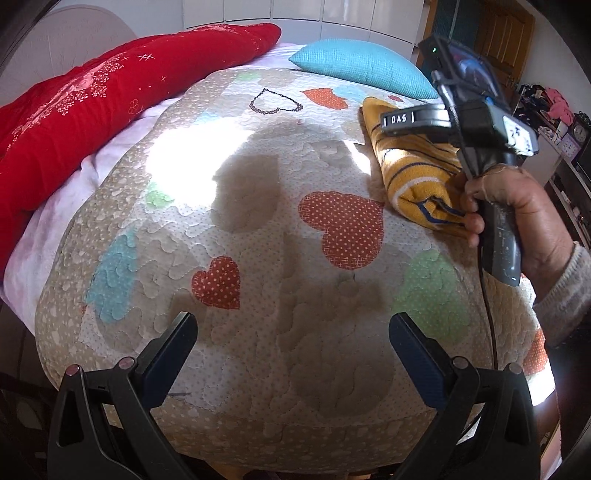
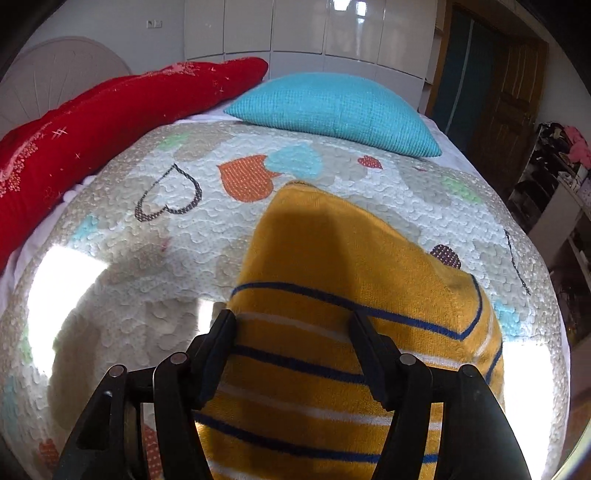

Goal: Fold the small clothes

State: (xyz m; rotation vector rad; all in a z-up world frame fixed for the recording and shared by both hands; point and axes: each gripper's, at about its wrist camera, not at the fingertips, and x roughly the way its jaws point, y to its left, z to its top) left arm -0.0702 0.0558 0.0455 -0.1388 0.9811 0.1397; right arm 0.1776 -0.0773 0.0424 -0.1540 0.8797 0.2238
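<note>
A folded yellow garment (image 2: pixel 332 266) with blue and white stripes lies on the heart-patterned quilt (image 2: pixel 147 258). In the left wrist view it lies at the right (image 1: pixel 413 166), under the right hand's gripper body. My right gripper (image 2: pixel 291 325) is partly open, its fingers straddling the near end of the garment; I cannot tell whether they press it. My left gripper (image 1: pixel 291 328) is open and empty above the bare quilt (image 1: pixel 258 206), well left of the garment.
A red blanket (image 1: pixel 92 107) lies along the left side of the bed. A turquoise pillow (image 2: pixel 332 110) lies at the far end. White wardrobes (image 2: pixel 332 29) and a wooden door (image 2: pixel 509 99) stand behind. Cluttered shelves (image 2: pixel 561 173) stand at the right.
</note>
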